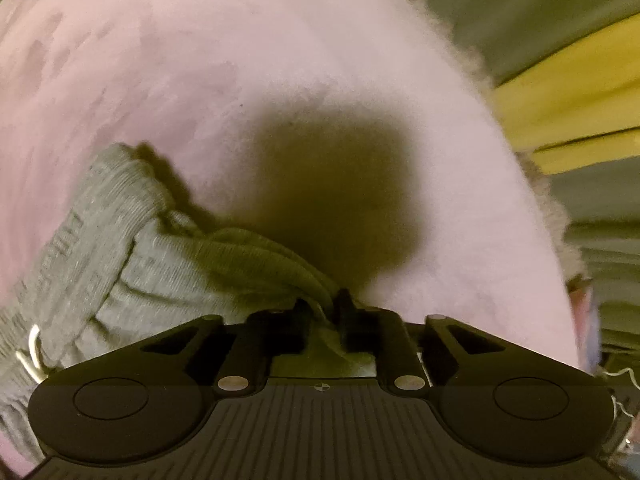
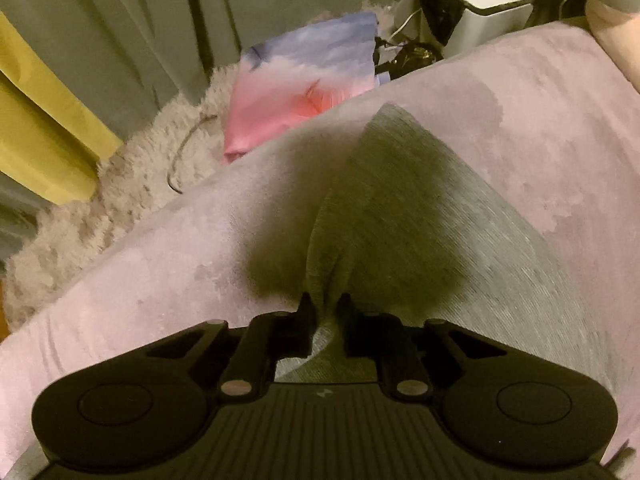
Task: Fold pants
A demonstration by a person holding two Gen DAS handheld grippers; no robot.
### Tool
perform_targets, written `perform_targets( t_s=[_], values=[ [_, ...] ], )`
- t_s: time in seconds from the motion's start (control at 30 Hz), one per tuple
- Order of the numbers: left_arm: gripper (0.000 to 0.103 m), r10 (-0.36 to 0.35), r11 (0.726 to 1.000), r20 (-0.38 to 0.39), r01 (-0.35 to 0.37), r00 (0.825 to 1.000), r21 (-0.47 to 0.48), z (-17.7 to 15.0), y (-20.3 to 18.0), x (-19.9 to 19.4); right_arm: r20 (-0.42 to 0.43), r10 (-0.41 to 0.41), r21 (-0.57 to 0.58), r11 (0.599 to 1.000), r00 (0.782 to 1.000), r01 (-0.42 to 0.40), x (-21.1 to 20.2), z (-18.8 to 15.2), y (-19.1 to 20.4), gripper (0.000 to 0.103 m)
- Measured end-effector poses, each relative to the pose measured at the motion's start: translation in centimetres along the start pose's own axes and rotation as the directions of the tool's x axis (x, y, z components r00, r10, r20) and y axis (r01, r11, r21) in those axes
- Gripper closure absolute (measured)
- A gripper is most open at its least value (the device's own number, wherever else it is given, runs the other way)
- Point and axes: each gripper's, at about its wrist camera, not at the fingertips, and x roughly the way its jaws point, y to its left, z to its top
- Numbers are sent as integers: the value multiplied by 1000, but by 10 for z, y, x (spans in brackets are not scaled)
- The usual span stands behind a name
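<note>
Grippers both pinch the grey pants (image 2: 400,208) on the pink blanket (image 1: 240,60): left gripper (image 1: 325,300), right gripper (image 2: 325,304).

Two fisheye cameras, one on each handheld gripper, both look steeply down along their own black fingers from close above a pink cover (image 1: 200,80). The left view faces grey pants (image 1: 100,248) bunched at its lower left, with a yellow curtain (image 1: 568,100) at its right edge. The right view has that curtain at its left edge. Both share the cover, the pants and the curtain.
</note>
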Motion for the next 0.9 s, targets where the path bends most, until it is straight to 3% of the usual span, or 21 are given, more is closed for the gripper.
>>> perform_targets(
  t_s=[0.33, 0.53, 0.67, 0.83, 0.9],
  values=[
    [93, -134, 991, 90, 132, 987, 23, -45, 36, -43, 109, 113, 20, 993, 988, -115, -61, -28, -36, 94],
    [94, -206, 978, 146, 198, 968, 70, -86, 60, -76, 180, 176, 1, 984, 968, -179, -113, -59, -63, 94],
    [94, -262, 964, 179, 247, 948, 99, -130, 94, -108, 222, 231, -1, 972, 947, -237, -159, -99, -96, 94],
    [94, -315, 947, 218, 292, 924, 134, -200, 162, -157, 277, 288, -15, 955, 917, -295, -223, -171, -159, 94],
    [94, -312, 949, 225, 294, 923, 112, -221, 194, -162, 289, 324, -25, 943, 901, -331, -245, -202, -189, 94]
  ],
)
